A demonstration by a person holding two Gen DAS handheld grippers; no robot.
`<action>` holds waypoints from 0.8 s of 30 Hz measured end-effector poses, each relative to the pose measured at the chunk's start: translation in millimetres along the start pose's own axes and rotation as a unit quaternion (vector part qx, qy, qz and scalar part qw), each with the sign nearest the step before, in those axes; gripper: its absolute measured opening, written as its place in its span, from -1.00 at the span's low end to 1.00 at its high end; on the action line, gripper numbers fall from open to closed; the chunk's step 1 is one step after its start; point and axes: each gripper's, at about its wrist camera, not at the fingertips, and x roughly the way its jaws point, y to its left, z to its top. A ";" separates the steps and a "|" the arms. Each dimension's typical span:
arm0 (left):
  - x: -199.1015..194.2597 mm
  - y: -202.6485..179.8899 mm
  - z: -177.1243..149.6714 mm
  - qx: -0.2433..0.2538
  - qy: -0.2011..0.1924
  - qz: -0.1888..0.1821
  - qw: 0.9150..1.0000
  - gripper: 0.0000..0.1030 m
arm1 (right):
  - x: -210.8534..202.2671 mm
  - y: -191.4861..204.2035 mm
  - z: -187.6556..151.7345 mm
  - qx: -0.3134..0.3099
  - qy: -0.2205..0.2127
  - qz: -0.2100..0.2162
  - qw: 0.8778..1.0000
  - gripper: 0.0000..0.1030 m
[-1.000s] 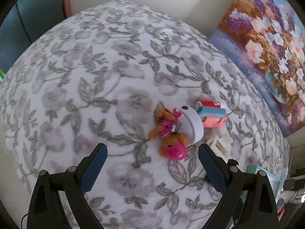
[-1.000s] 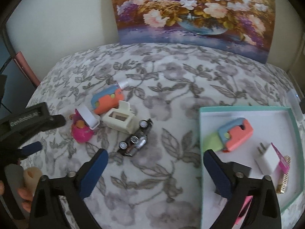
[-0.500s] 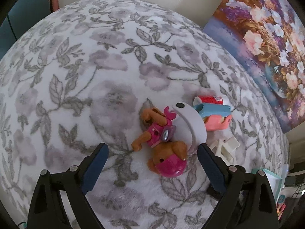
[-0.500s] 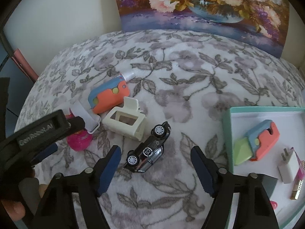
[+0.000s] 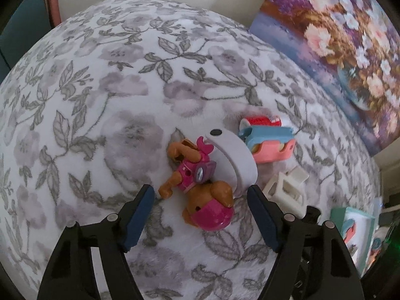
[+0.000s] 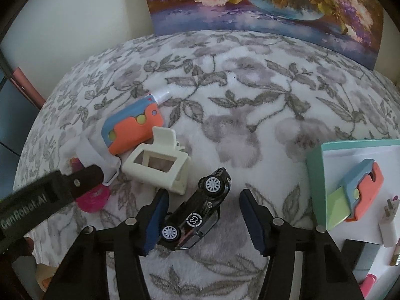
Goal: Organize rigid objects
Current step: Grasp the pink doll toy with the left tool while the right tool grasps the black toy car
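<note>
1. Left gripper [image 5: 200,206]: fingers closing around the brown-and-pink plastic toy dog [image 5: 200,192], pads not yet touching it. The dog lies on the grey floral bedspread [image 5: 112,100].
2. Right gripper [image 6: 203,210]: fingers closing, the black die-cast toy car [image 6: 200,212] lies on its side between them; left pad just beside the car, contact unclear.
3. Teal-rimmed white tray [image 6: 316,182] sits to the car's right.

A white plush blanket with grey flowers and leaves [image 6: 250,115] covers the surface. On it lie a black toy car [image 6: 200,207], a cream plastic frame [image 6: 160,167], an orange-and-blue plastic case [image 6: 132,130], a brown-and-pink toy dog [image 5: 200,190], perhaps resting against a white curved band [image 5: 235,155], and a teal-rimmed white tray [image 6: 315,175].
</note>
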 end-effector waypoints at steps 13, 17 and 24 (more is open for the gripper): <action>7.0 -9.3 1.7 0.042 -0.006 0.019 0.999 0.00 | -1.9 -6.3 -0.6 0.011 0.002 -0.008 1.000 -0.13; 1.9 -6.8 1.8 0.043 -0.004 0.012 0.999 -0.22 | -2.1 -5.7 -1.1 0.010 0.002 -0.012 1.000 -0.20; -2.5 -1.5 0.2 0.035 0.007 0.015 0.999 -0.25 | -3.7 -10.5 -2.3 0.019 0.008 -0.008 1.000 -0.37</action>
